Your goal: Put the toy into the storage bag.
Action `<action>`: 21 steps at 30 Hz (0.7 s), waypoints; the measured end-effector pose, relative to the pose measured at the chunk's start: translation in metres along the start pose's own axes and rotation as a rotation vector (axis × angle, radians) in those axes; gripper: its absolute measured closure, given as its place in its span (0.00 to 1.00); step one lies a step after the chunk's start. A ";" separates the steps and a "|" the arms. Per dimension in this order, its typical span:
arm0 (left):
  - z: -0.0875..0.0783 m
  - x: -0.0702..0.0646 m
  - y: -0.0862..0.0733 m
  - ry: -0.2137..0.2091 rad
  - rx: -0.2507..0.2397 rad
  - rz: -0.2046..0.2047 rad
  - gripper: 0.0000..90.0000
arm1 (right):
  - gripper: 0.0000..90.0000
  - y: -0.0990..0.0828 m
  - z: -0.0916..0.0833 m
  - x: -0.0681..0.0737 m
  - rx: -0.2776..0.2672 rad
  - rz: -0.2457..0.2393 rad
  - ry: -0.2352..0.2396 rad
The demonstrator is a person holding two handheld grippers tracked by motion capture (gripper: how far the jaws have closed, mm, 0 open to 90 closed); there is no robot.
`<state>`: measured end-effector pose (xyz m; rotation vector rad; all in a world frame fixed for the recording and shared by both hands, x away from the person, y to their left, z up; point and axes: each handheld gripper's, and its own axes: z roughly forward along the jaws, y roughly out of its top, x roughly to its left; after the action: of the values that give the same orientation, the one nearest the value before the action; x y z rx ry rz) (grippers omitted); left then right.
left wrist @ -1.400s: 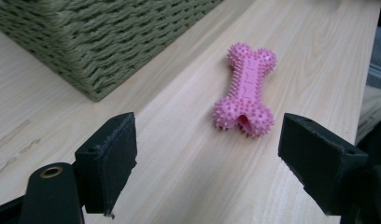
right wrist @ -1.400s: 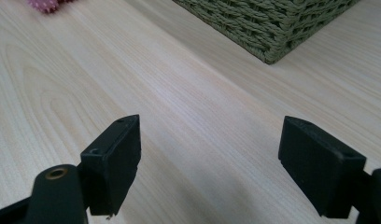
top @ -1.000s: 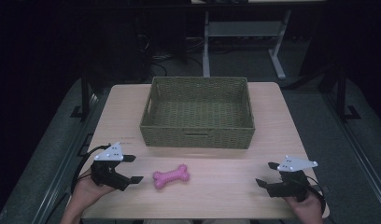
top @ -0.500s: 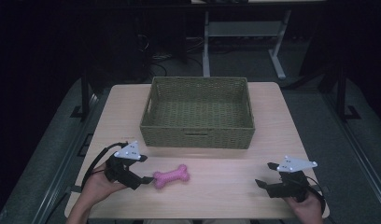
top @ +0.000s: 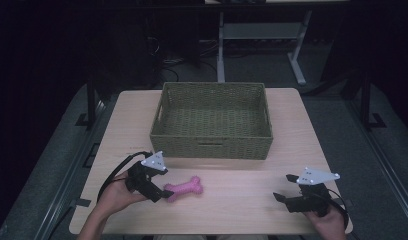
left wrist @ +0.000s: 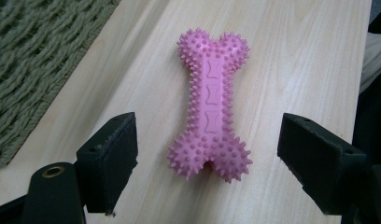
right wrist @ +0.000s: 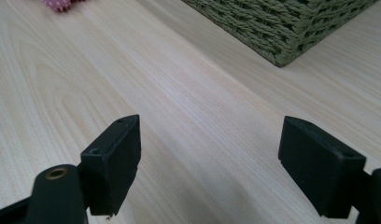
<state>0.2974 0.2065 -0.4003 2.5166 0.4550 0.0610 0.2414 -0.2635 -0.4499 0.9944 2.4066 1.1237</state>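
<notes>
A: None of the work is done. The bone (left wrist: 210, 105) lies flat on the table (top: 242, 205), just in front of the basket (top: 212, 120), not yet lifted.

B: Left gripper (top: 159, 192)?

A: At the bone's near end, jaws spread wide, one on each side of that knobbed end, neither pad touching it. Closing, lifting and, as I judge it, carrying to the basket all remain.

B: Right gripper (top: 291, 192)?

A: Resting low on the table at the person's right, well apart from the bone, jaws spread, holding nothing.

B: Surroundings?

A: The basket stands empty at mid-table, its front wall (right wrist: 291, 28) near the bone. The tabletop around the bone is bare wood.

B: Obstructions?

A: Only the basket's front wall, which the bone would need to clear. The spiked surface looks soft; grip should hold, in my judgement.
</notes>
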 end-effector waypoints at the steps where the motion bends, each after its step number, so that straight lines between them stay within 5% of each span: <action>1: 0.000 0.000 0.000 0.000 0.000 0.000 0.22 | 0.23 0.000 0.000 0.000 0.000 0.000 0.000; 21: 0.027 0.000 0.017 -0.017 0.087 0.024 0.24 | 0.23 0.001 0.000 0.002 0.002 -0.010 0.012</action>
<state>0.3068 0.1792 -0.4133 2.6061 0.4296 0.0297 0.2401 -0.2613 -0.4491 0.9776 2.4202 1.1265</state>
